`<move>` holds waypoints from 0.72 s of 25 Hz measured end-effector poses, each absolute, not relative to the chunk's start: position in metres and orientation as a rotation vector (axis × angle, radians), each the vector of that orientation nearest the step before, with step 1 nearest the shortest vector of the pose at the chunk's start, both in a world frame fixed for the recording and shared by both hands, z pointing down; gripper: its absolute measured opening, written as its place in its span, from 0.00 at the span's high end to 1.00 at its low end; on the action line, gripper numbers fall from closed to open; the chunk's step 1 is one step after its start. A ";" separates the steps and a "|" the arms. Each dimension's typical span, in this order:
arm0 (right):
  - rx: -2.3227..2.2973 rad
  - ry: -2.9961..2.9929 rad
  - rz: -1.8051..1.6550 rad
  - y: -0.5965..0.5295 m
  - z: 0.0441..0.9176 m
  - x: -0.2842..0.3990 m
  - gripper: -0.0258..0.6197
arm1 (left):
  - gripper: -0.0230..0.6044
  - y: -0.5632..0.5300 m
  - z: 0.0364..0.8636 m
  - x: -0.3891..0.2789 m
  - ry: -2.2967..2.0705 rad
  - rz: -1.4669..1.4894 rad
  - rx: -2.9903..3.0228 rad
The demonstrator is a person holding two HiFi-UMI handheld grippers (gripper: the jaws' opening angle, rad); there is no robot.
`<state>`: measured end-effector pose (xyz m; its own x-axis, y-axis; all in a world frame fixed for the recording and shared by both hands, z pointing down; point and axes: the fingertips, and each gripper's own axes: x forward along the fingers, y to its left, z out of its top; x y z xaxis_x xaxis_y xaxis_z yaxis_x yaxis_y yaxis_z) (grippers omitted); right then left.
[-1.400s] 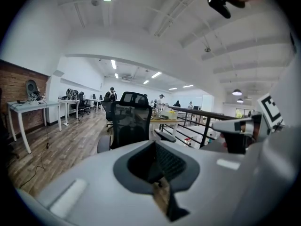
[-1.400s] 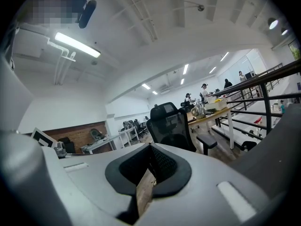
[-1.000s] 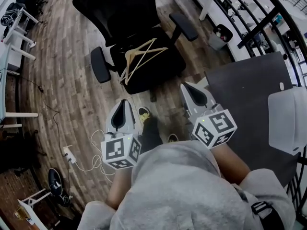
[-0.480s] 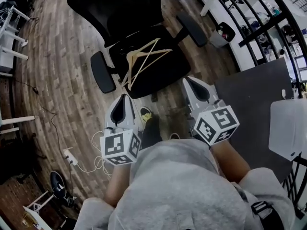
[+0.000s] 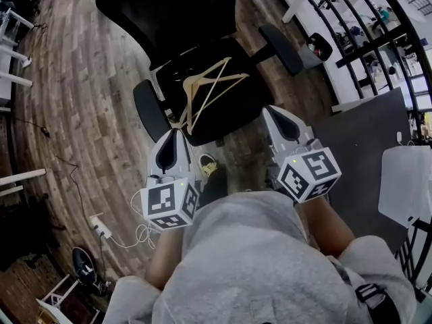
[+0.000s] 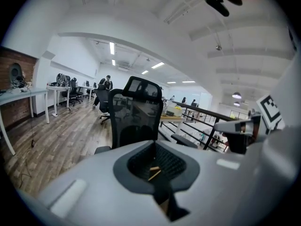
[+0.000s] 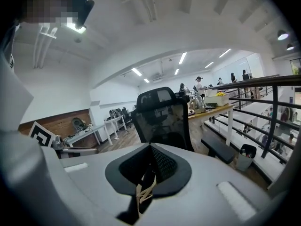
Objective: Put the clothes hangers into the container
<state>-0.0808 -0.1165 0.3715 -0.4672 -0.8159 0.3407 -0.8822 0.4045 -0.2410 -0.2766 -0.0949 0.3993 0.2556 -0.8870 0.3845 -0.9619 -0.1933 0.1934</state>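
**Both grippers empty; hangers lying on chair seat**

Left gripper (image 5: 172, 135) is hovering over the floor, well left of the desk (image 5: 351, 147), jaws closed tip to tip and gripping nothing. Right gripper (image 5: 277, 110) is hanging just off the desk's left edge, jaws likewise pressed together and empty. White container (image 5: 405, 181) is sitting toward the desk's right edge. Wooden hangers (image 5: 206, 90) are lying in a loose pile on the black chair (image 5: 169, 12) seat, beyond the desk's far-left corner, apart from both grippers.
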 end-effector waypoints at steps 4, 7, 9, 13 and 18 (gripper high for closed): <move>1.528 -2.469 0.576 -0.134 0.374 -0.097 0.96 | 0.94 -0.113 0.406 -0.296 -1.677 0.261 2.136; 1.532 -2.458 0.570 -0.144 0.376 -0.109 0.96 | 0.94 -0.127 0.408 -0.309 -1.675 0.252 2.137; 1.532 -2.454 0.562 -0.149 0.376 -0.115 0.96 | 0.94 -0.136 0.410 -0.315 -1.673 0.248 2.140; 1.531 -2.447 0.552 -0.157 0.378 -0.121 0.96 | 0.94 -0.147 0.415 -0.316 -1.663 0.249 2.139; 1.533 -2.437 0.550 -0.169 0.379 -0.119 0.96 | 0.94 -0.159 0.423 -0.303 -1.618 0.263 2.147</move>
